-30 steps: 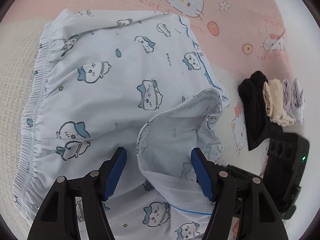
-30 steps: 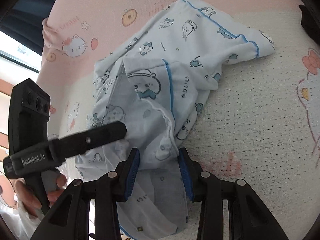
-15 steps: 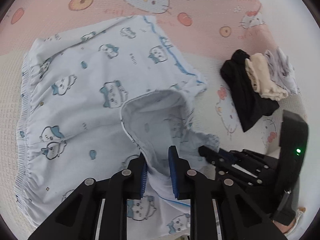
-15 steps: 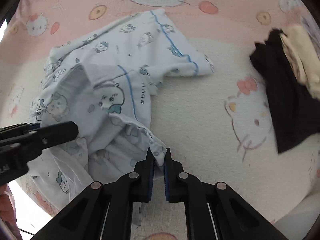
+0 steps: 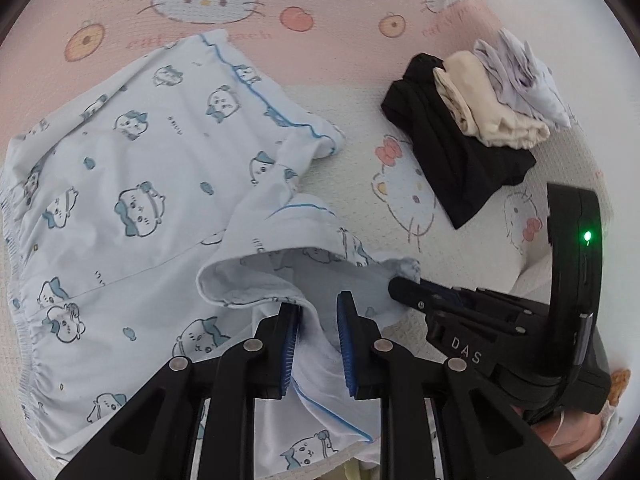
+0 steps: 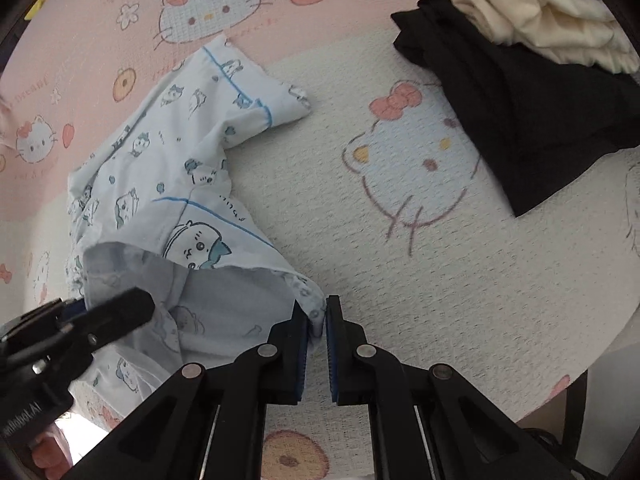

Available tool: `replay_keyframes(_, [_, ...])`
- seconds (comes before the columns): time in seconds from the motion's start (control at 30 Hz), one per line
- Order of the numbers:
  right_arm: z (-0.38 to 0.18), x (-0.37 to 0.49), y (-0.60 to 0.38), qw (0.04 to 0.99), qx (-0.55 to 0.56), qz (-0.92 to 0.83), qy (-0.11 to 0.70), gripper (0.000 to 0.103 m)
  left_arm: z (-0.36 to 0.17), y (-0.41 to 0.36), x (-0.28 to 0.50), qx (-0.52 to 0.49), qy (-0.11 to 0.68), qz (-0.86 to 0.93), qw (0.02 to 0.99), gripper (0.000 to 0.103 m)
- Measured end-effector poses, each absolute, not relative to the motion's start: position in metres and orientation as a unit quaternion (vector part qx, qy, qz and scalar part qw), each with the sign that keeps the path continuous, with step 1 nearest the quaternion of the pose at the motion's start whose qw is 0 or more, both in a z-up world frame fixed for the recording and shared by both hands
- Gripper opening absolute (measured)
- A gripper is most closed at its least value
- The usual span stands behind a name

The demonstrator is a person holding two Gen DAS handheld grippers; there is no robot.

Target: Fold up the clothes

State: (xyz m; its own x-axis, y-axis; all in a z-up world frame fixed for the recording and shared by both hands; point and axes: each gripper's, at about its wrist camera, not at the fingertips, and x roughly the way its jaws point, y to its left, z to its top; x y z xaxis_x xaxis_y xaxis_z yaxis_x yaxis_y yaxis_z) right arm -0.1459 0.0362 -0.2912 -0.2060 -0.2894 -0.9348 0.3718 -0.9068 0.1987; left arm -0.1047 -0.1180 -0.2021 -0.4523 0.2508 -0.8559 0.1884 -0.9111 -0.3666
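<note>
Both grippers have hold of the near leg hem of the printed shorts (image 5: pixel 132 184); the left gripper (image 5: pixel 318 320) is clamped on a bunched fold of that hem, and the right gripper (image 6: pixel 317 322) is pinched nearly flat on the hem's corner, just to the right of the left one; the cloth between them hangs open like a pouch. The rest of the shorts lies flat on the patterned bedspread (image 6: pixel 400 260), spreading away to the left and far side of both grippers, with the gathered waistband (image 5: pixel 16 280) along the left edge and the other leg's blue-piped hem at the far end; so the garment's length runs from waistband on the left to hems on the right. A fold, as I judge it, would carry the held hem leftward toward the waistband. The stack of folded clothes (image 5: pixel 472 136) sits well apart, far right.
</note>
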Motion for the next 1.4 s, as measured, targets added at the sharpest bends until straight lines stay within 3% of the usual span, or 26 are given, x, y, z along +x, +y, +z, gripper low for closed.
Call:
replay_keyframes(0.2, [-0.291,-0.157,0.044,0.233,0.595,-0.768,-0.033,0.006,-0.203,-0.113,-0.118,-0.534,-0.141,0.834,-0.018,0.017])
replay_keyframes(0.37, [-0.286,-0.158,0.054,0.261,0.601,-0.748,-0.106,0.009,-0.209,-0.141,-0.118,-0.539,-0.143,0.828,-0.055,0.017])
replay_keyframes(0.43, [-0.286,-0.155,0.059,0.268,0.608,-0.736,-0.130,0.025,-0.214,-0.155,-0.116,-0.544,-0.140,0.824,-0.074,0.017])
replay_keyframes(0.5, [-0.286,-0.151,0.062,0.269,0.612,-0.730,-0.143,0.031,-0.220,-0.171,-0.113,-0.550,-0.135,0.819,-0.094,0.017])
replay_keyframes(0.87, [-0.301,-0.128,0.049,0.310,0.649,-0.670,-0.183,0.033,-0.242,-0.229,-0.089,-0.557,-0.185,0.800,-0.124,0.017])
replay_keyframes(1.13, [-0.339,-0.124,0.082,0.252,0.693,-0.562,-0.375,0.033,-0.240,-0.221,-0.088,-0.557,-0.164,0.805,-0.122,0.017])
replay_keyframes(1.4, [-0.345,-0.127,0.051,0.256,0.710,-0.564,-0.335,0.033,-0.232,-0.228,-0.074,-0.543,-0.215,0.805,-0.101,0.017])
